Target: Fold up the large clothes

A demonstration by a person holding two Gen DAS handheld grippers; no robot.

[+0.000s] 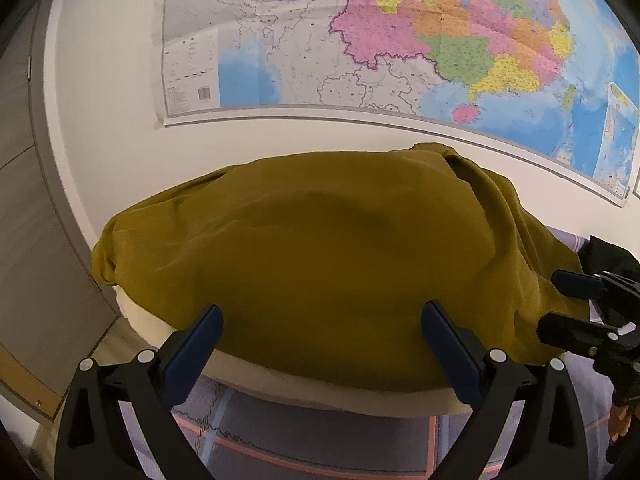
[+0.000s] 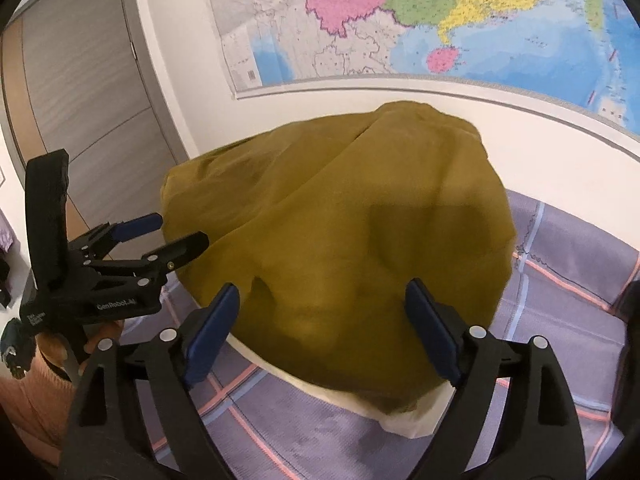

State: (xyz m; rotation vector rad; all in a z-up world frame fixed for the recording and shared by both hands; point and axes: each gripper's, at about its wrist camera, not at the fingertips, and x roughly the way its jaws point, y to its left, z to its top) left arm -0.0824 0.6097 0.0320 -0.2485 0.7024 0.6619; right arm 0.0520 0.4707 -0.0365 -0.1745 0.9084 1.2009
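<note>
A large mustard-yellow garment [image 1: 320,248] lies spread over a cream cushion [image 1: 304,380] on a purple checked bed cover [image 1: 280,440]. It also fills the middle of the right wrist view [image 2: 340,220]. My left gripper [image 1: 322,312] is open and empty, hovering over the garment's near edge. It also shows at the left of the right wrist view [image 2: 180,232], open beside the garment's left edge. My right gripper [image 2: 322,292] is open and empty above the garment's near part. It shows at the right edge of the left wrist view [image 1: 560,300], open at the garment's right edge.
A coloured wall map [image 1: 400,40] hangs on the white wall behind the bed. A grey and wood door [image 2: 80,100] stands at the left. The cream cushion's corner [image 2: 400,420] sticks out under the garment. The purple bed cover [image 2: 560,280] extends to the right.
</note>
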